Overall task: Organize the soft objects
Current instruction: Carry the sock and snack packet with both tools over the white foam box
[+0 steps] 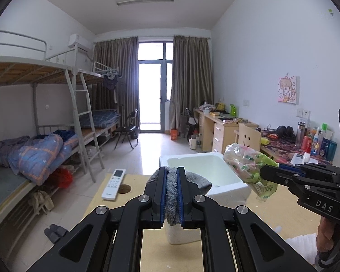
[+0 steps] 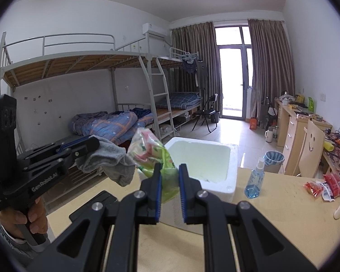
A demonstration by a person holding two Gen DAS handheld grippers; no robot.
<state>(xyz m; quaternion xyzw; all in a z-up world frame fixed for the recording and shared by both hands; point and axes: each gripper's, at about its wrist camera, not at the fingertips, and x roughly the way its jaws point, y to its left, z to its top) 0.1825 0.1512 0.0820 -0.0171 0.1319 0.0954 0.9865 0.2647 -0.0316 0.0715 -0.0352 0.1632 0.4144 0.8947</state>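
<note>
Mid-task, by the look of it. One foam box (image 2: 232, 170) on the table (image 2: 272, 215), interior apparently empty; nothing stowed yet. One grey sock (image 1: 172, 195) pinched tight between the pressed-together fingers of the left gripper (image 1: 171, 198), held just short of the box. One green-printed plastic packet (image 2: 154, 156) pinched in the narrowly parted fingers of the right gripper (image 2: 170, 195), at the box's near rim. Both items airborne, neither released. Remaining: lowering both into the box. Also on table: one remote (image 1: 114, 184), one spray bottle (image 2: 256, 179), several red snack packets (image 2: 324, 185).
</note>
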